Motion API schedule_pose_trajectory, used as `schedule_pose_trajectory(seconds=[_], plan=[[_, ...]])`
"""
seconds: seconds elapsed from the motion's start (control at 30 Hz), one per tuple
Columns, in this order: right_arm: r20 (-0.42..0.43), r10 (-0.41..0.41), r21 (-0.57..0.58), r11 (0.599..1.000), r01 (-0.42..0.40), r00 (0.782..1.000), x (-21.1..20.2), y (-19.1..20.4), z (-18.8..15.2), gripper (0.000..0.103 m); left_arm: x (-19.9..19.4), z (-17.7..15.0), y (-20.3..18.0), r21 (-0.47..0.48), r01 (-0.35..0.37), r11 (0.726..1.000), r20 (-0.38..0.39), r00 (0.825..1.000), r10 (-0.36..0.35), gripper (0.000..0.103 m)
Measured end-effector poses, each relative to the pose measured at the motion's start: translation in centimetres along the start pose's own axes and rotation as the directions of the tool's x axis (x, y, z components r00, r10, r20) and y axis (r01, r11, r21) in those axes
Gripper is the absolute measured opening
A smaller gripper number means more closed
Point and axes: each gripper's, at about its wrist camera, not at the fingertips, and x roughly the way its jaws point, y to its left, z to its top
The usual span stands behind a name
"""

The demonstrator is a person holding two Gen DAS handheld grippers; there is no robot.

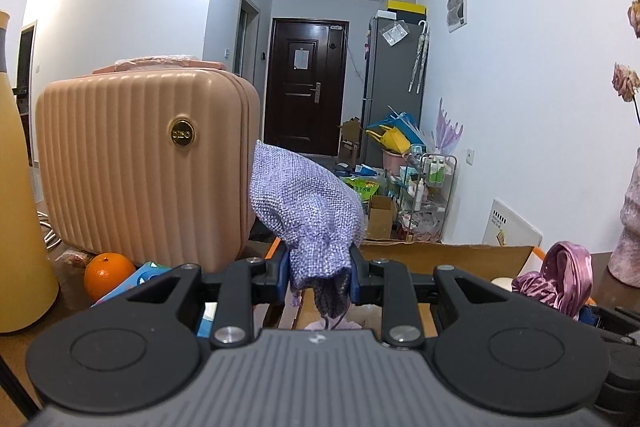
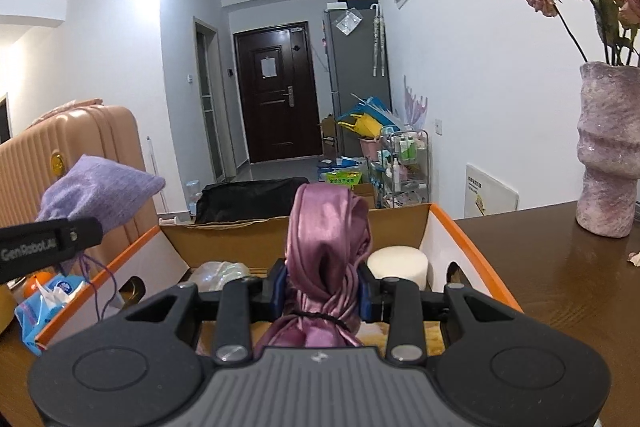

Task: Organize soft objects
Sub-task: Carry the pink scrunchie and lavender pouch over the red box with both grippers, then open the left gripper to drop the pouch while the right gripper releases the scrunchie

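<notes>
Two grippers, each holding one soft thing: the left gripper [image 1: 320,273] clamps a lilac woven pouch [image 1: 306,211], the right gripper [image 2: 322,287] a pink satin cloth [image 2: 326,247], both above one open cardboard box [image 2: 460,239] containing one white round sponge [image 2: 398,263]. Left stand one pink suitcase [image 1: 140,163] and one orange [image 1: 106,273]; far right, one vase [image 2: 610,151].

One purple pouch [image 1: 306,211], one satin cloth [image 2: 326,251], one sponge [image 2: 398,265], one orange [image 1: 108,273].
</notes>
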Motion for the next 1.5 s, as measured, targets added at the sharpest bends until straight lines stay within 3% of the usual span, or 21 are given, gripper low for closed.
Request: schedule_pose_trajectory(seconds=[0.73,0.93,1.0,1.17,1.37,1.5], plan=[[0.028,0.012,0.005,1.0,-0.012,1.0,0.5,-0.3,0.6,0.033,1.4,-1.0,-0.5,0.048,0.046,0.998,-0.026,0.999,-0.045,0.03],[-0.014,0.012,0.001,1.0,-0.012,1.0,1.4,-0.5,1.0,0.037,1.3,-1.2,-0.5,0.048,0.028,0.998,-0.025,0.999,-0.027,0.051],[-0.018,0.015,0.015,1.0,-0.014,1.0,1.3,-0.9,1.1,0.043,1.2,-1.2,-0.3,0.038,0.027,0.999,-0.021,0.999,-0.027,0.069],[-0.001,-0.005,0.04,0.999,0.005,1.0,0.8,-1.5,1.3,0.081,0.5,-1.1,0.0,0.023,-0.016,1.0,0.019,1.0,0.015,0.102],[0.021,-0.041,0.052,0.998,0.04,0.999,0.2,-1.6,1.1,0.101,0.1,-0.9,0.4,-0.01,-0.039,0.999,0.039,0.998,0.039,0.103],[0.026,-0.042,0.064,0.997,0.04,0.999,0.1,-1.7,1.1,0.103,0.0,-0.7,0.8,-0.027,-0.04,0.999,0.035,0.999,0.041,0.103]])
